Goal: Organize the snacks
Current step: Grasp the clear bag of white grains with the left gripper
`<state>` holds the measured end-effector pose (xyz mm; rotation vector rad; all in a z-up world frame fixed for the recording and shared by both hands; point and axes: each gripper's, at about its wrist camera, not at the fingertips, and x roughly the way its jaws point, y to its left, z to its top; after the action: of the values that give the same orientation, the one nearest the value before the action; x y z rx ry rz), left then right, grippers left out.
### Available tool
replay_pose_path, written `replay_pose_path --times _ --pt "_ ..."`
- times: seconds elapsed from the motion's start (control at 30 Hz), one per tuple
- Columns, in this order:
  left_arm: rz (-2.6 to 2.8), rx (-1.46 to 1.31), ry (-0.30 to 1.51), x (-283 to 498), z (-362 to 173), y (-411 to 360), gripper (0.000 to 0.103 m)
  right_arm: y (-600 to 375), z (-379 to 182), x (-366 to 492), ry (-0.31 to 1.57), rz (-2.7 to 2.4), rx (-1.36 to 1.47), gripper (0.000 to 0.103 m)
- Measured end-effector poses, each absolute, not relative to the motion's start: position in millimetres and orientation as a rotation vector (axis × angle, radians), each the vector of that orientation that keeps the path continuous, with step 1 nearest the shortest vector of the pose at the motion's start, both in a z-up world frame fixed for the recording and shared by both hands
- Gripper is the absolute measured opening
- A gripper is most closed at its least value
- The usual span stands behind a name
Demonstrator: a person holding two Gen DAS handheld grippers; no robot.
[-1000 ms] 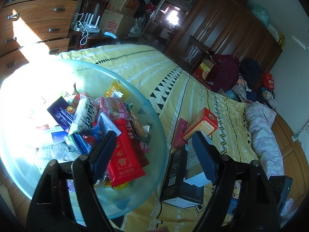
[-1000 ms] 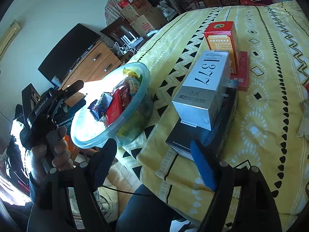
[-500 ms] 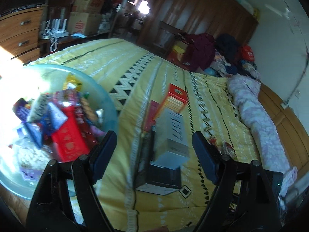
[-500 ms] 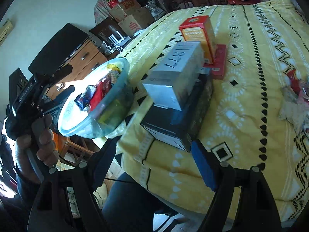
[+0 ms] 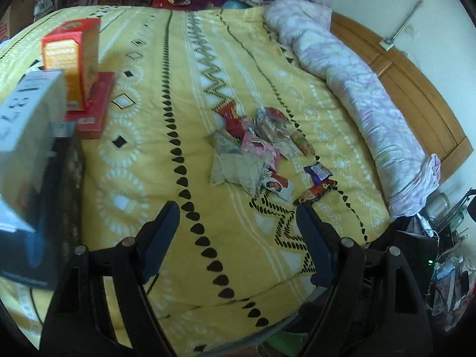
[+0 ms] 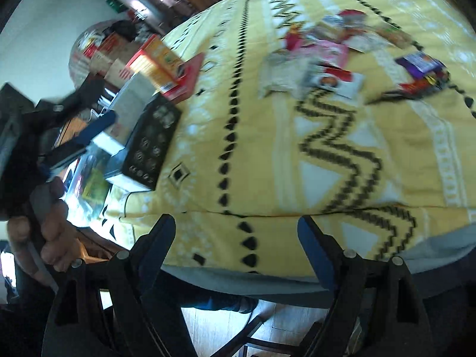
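Both of our grippers are empty: the left gripper [image 5: 236, 218] stands wide, the right gripper [image 6: 236, 232] is opening wider. We see the heap of crinkly, many-coloured snack packets [image 5: 258, 148] mid-frame on the yellow patterned bedspread [image 5: 166, 113], orange-red cardboard box [image 5: 71, 59] upper left.

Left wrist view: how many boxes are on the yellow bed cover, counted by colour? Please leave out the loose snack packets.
Orange box: 1
Flat red box: 1
Silver box: 1
Black box: 1
Total: 4
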<state>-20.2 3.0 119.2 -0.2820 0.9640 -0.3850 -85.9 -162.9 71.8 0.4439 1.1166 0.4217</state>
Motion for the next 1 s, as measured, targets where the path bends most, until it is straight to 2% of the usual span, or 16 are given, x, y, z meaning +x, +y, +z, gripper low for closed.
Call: replay_pose_path --times 0.23,0.37,0.43,0.5,0.6,0.63,0.7,0.73,0.93,1.0 --pt "-0.415 -0.25 1.072 38.7 59.2 -49.6 0.081 -216.4 50.3 -74.3 1.121 0.379 0.537 0.086" --pt "-0.425 -0.227 1.082 56.1 45.9 -67.0 0.082 -244.8 40.4 -69.8 1.124 0.348 0.594 0.086" --pt "-0.383 -0.197 1.069 63.7 40.1 -70.8 0.09 -253.0 38.5 -67.4 1.121 0.342 0.609 0.086" --pt "-0.358 -0.193 1.072 69.5 32.1 -70.2 0.09 -258.5 38.0 -64.2 1.114 0.339 0.614 0.087" --pt "-0.344 -0.163 1.061 67.0 29.5 -71.9 0.083 -263.6 35.6 -58.2 1.111 0.334 0.611 0.087" --pt "-0.344 -0.139 1.052 64.1 30.9 -72.4 0.072 -264.5 34.7 -56.6 1.11 0.331 0.609 0.087" --pt "-0.343 -0.112 1.04 58.6 34.9 -68.6 0.057 -267.7 33.0 -53.6 1.111 0.322 0.606 0.087" --pt "-0.345 -0.116 1.036 53.2 39.3 -63.8 0.054 -269.7 33.2 -52.5 1.11 0.319 0.605 0.087" --pt "-0.299 -0.134 1.043 23.7 45.8 -36.3 0.049 -282.3 57.7 -37.8 1.046 0.271 0.536 0.087" --pt "-0.29 -0.135 1.049 14.5 46.0 -30.0 0.048 -292.3 63.2 -24.7 1.021 0.255 0.589 0.091"
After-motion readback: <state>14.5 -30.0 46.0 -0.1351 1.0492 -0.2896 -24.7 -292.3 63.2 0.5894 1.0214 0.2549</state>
